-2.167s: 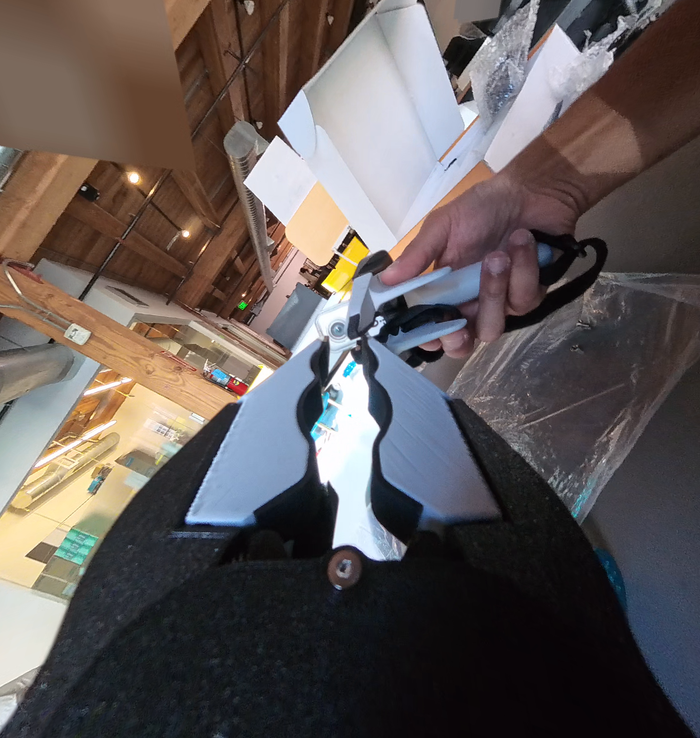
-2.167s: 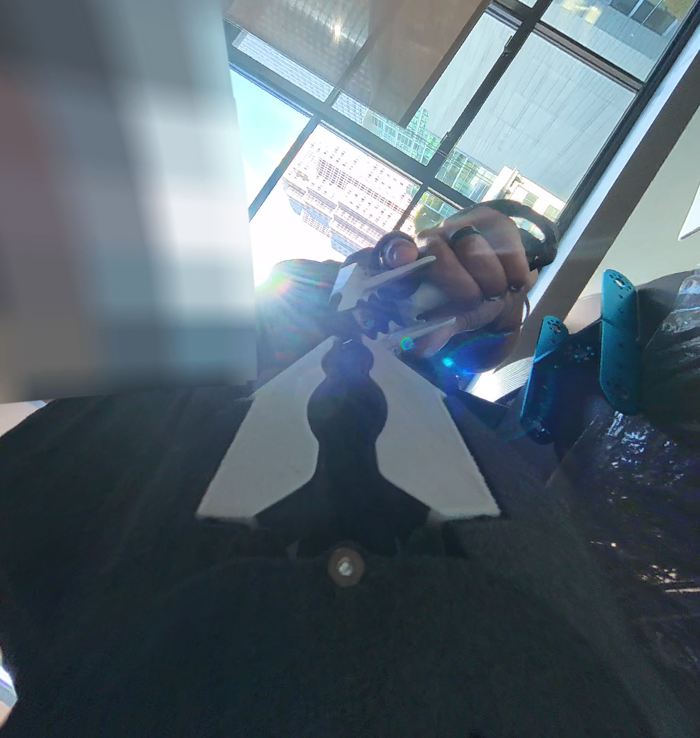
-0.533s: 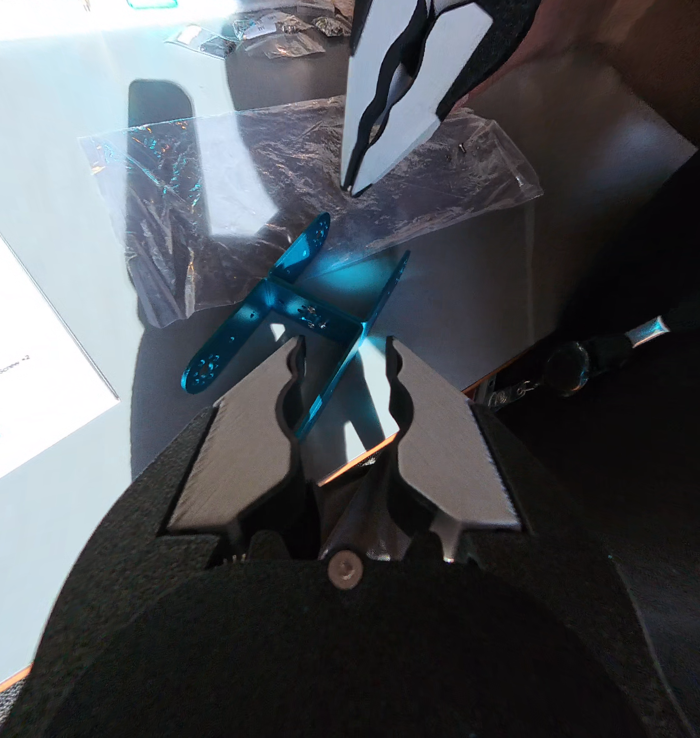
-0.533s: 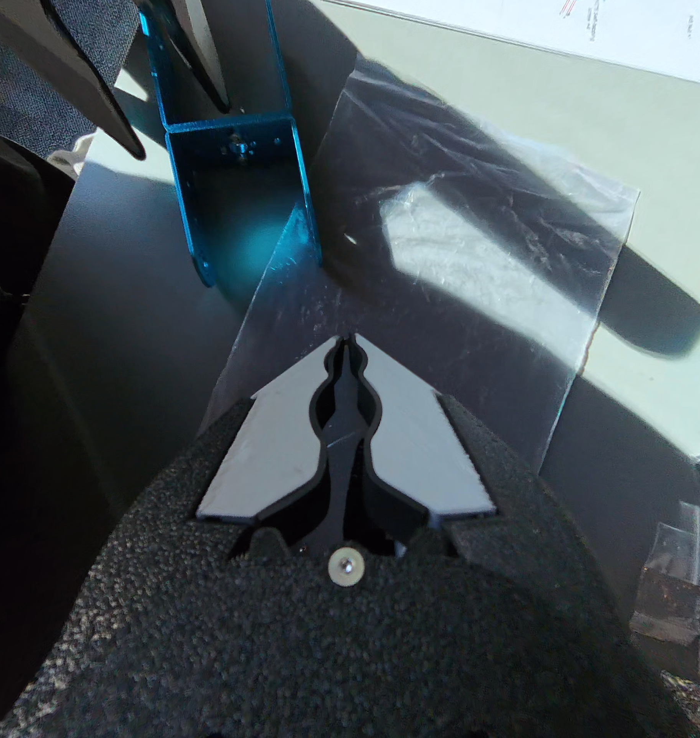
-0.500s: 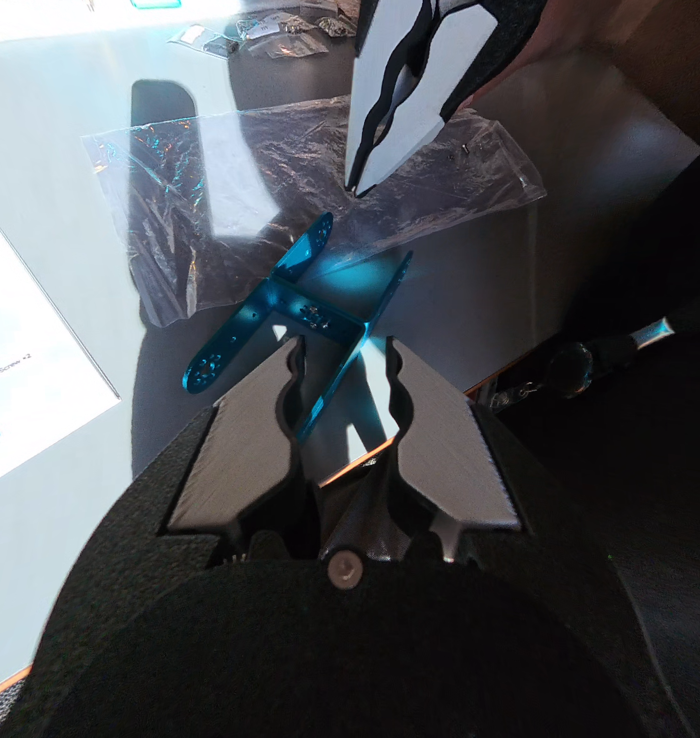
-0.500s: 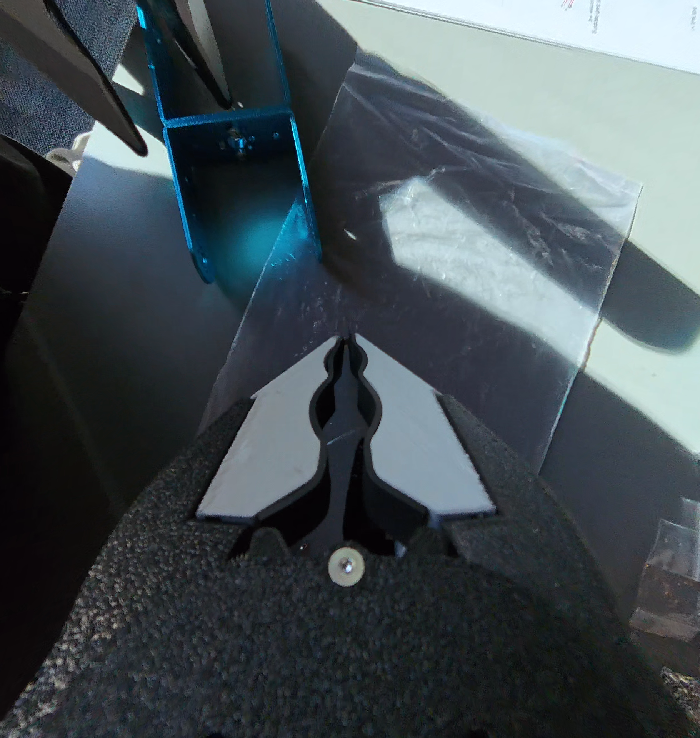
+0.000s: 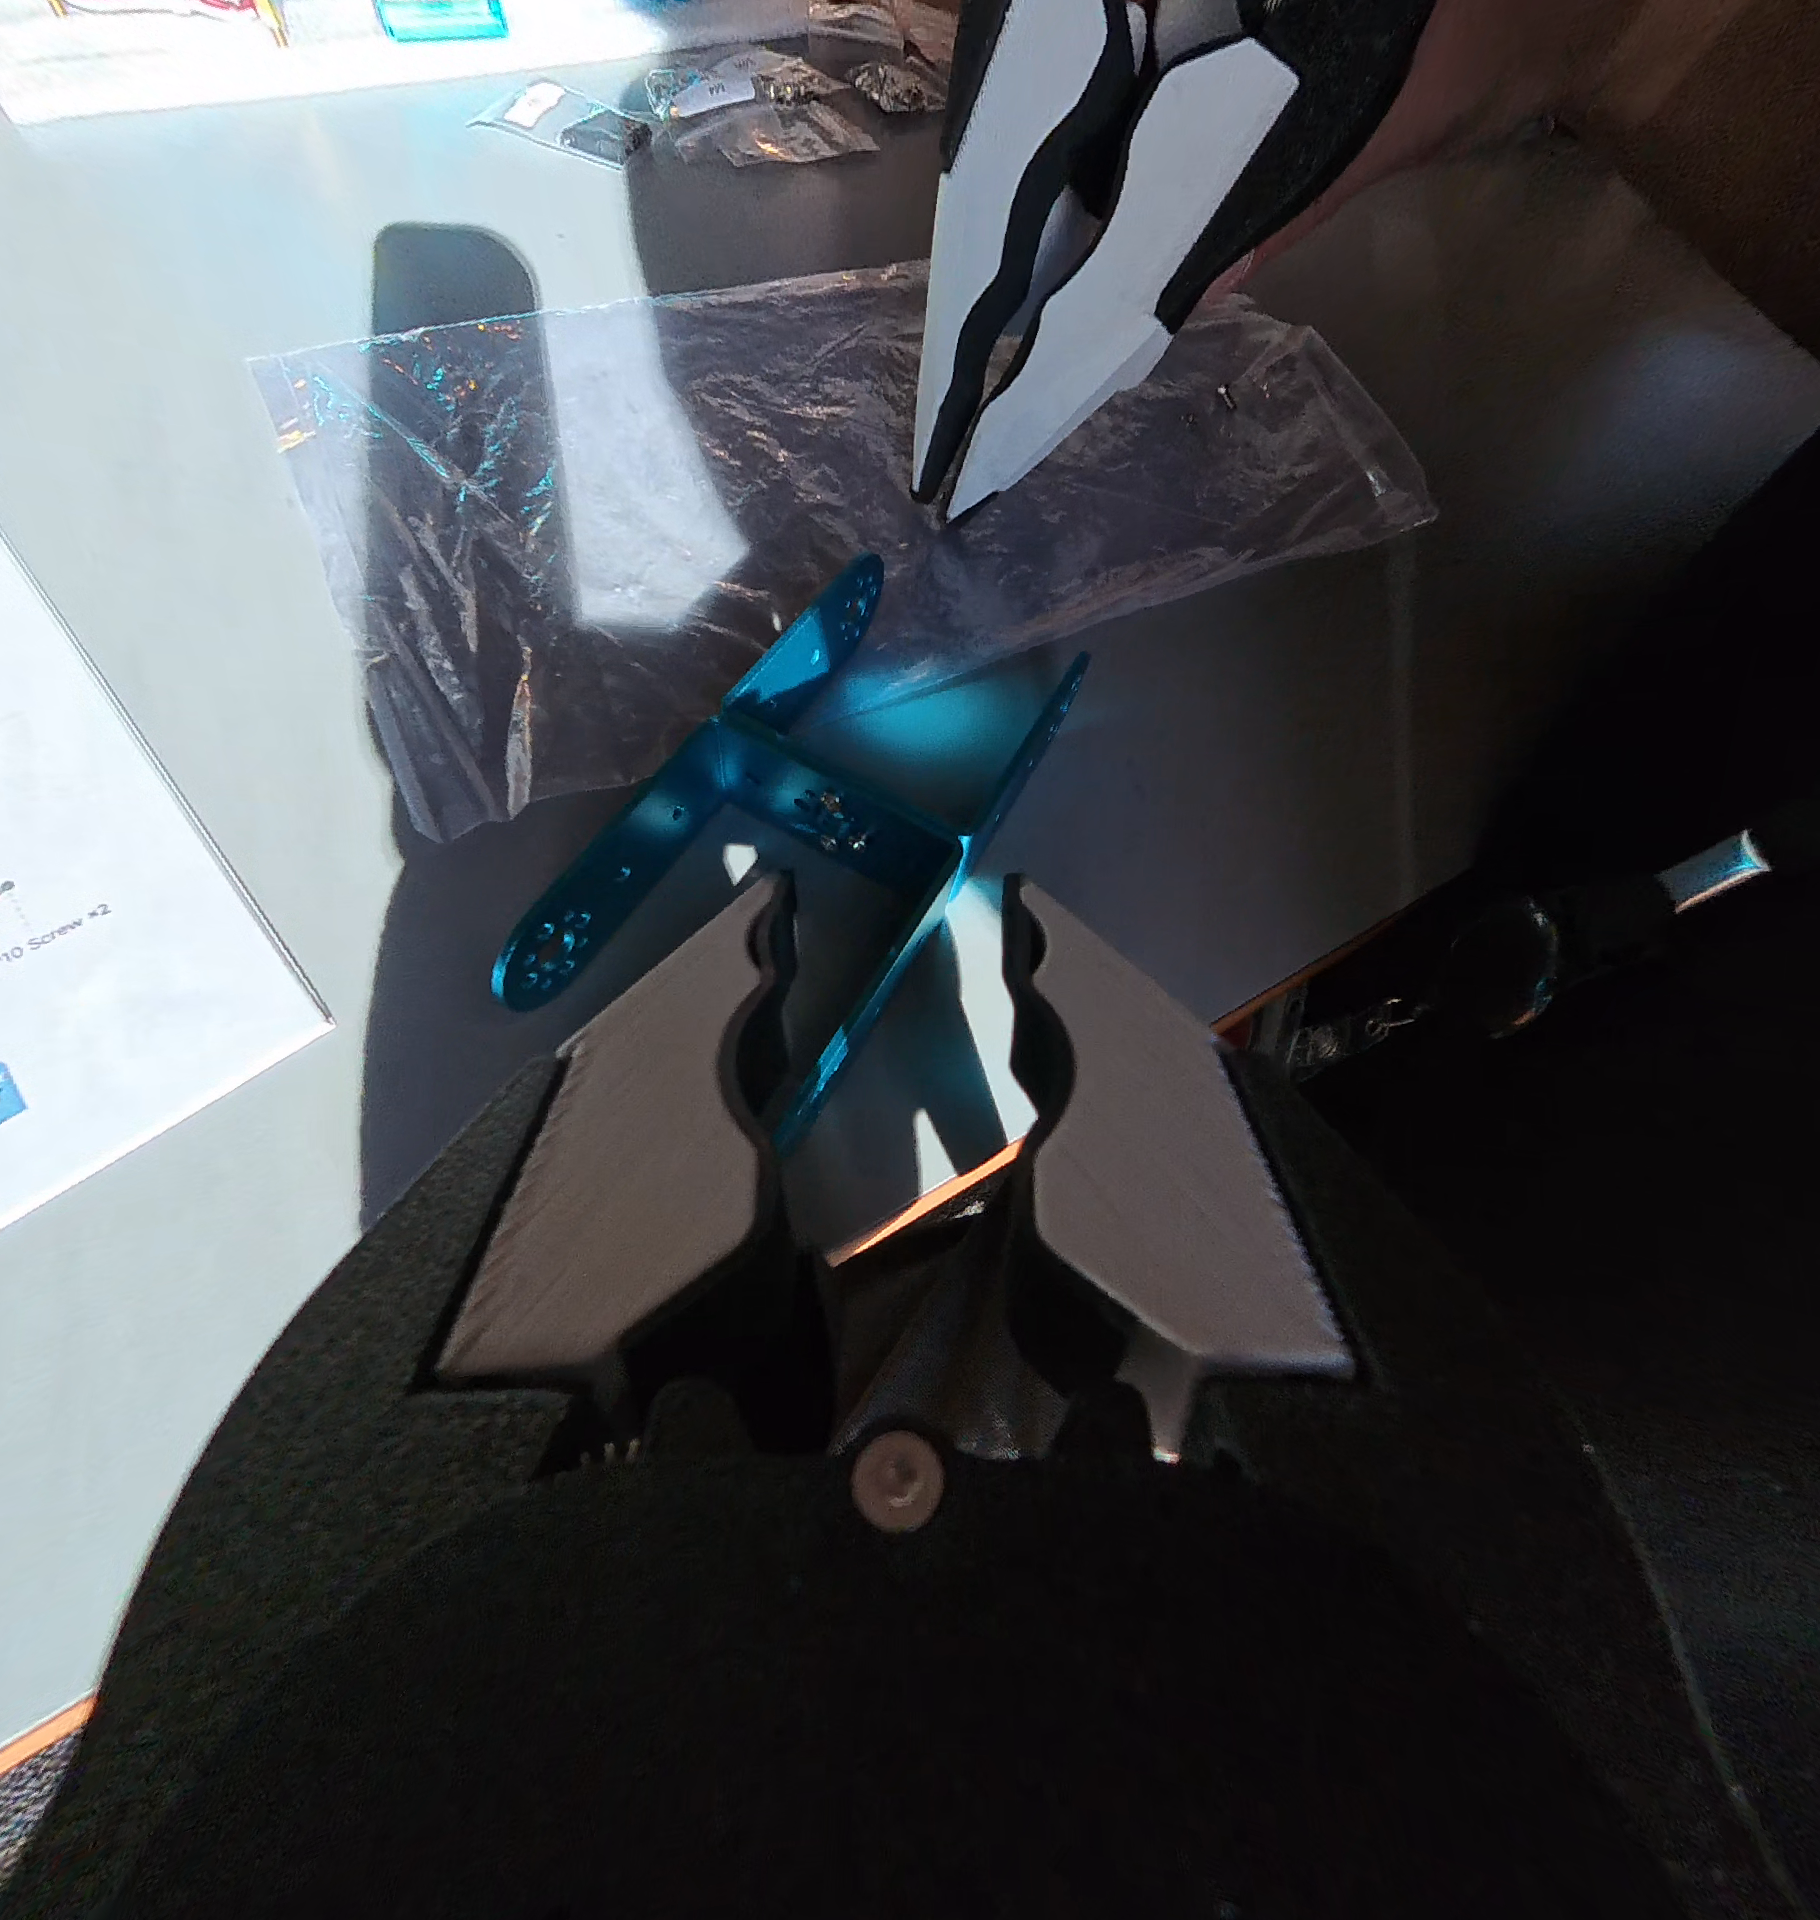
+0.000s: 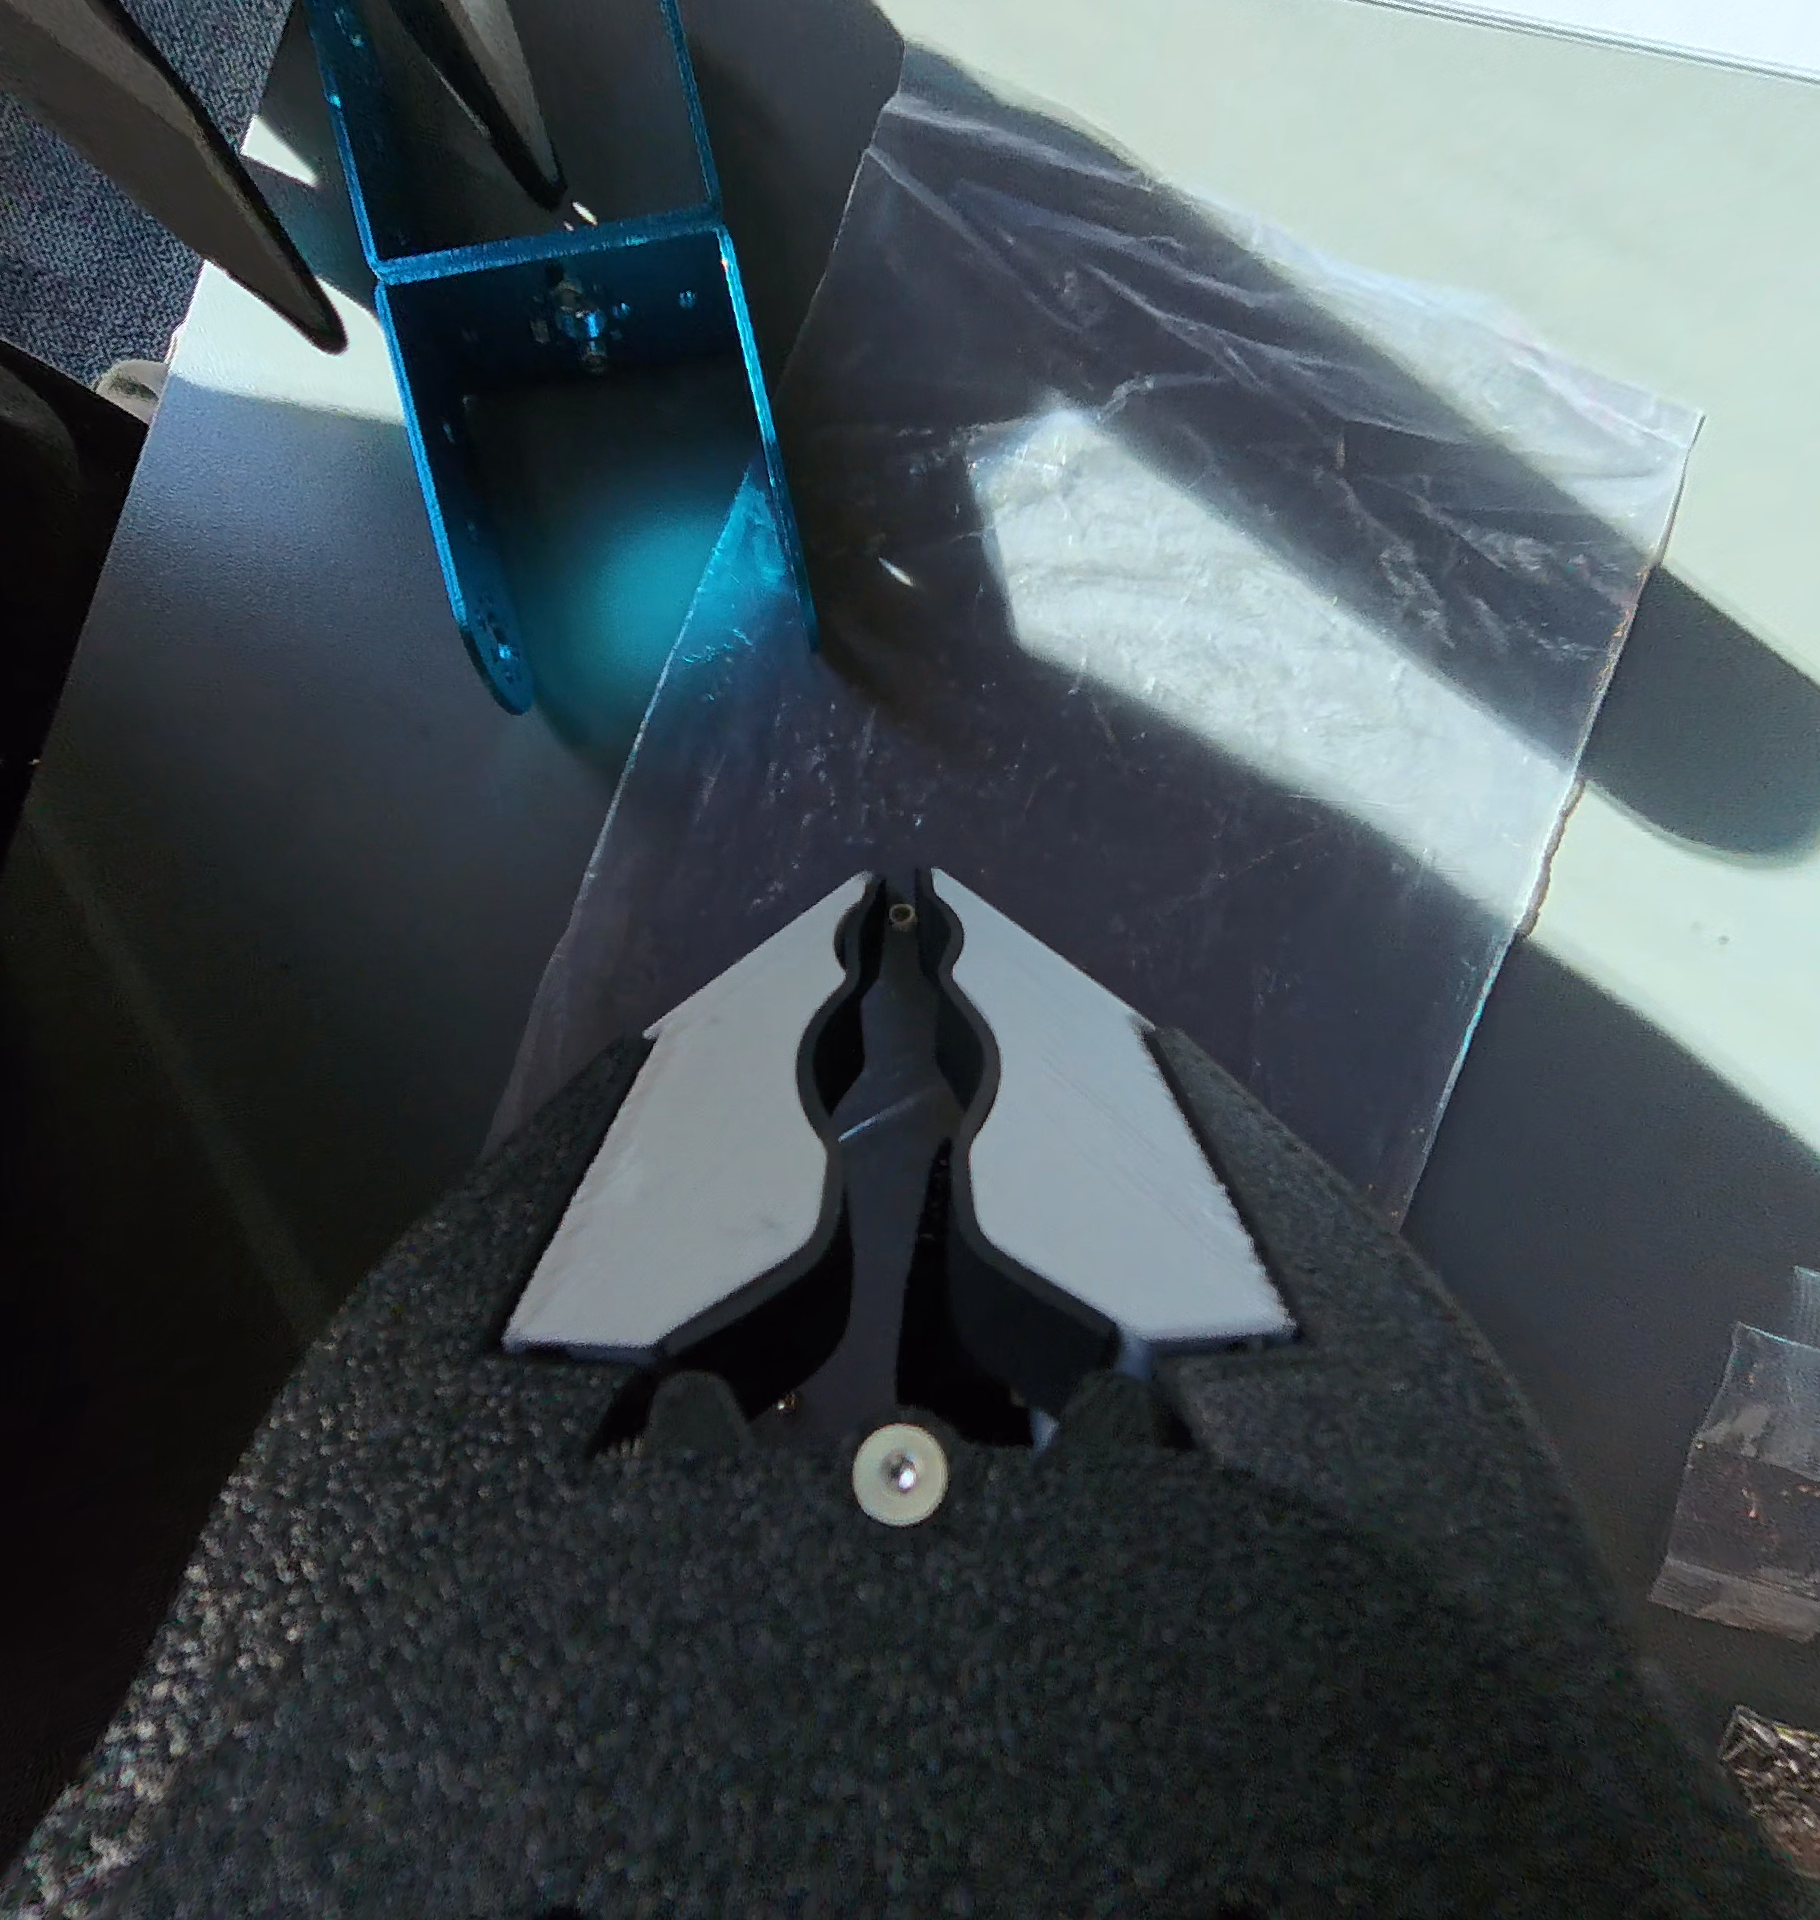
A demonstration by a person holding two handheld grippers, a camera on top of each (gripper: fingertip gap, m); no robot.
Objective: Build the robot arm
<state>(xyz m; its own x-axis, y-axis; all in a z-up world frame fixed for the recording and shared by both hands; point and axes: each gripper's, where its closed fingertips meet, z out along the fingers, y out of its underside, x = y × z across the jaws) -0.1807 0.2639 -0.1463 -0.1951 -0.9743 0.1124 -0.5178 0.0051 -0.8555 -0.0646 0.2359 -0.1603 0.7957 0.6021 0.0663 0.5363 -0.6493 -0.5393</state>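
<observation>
The left gripper (image 7: 890,909) is spread wide and grasps nothing; one arm of a blue anodised U-shaped metal bracket (image 7: 781,805) is seen between its fingers, though whether it is touched cannot be told. The bracket rests on a pale table (image 7: 158,416), one arm overlapping the edge of a crumpled clear plastic bag (image 7: 677,499).

The right gripper (image 8: 901,896) is nearly clenched – a tiny brass-coloured piece (image 8: 900,913) is seen between its tips, which are poised over the bag (image 8: 1249,644). A printed sheet (image 7: 75,935) lies at the left, and small packets of hardware (image 8: 1779,1538) lie beside the bag.
</observation>
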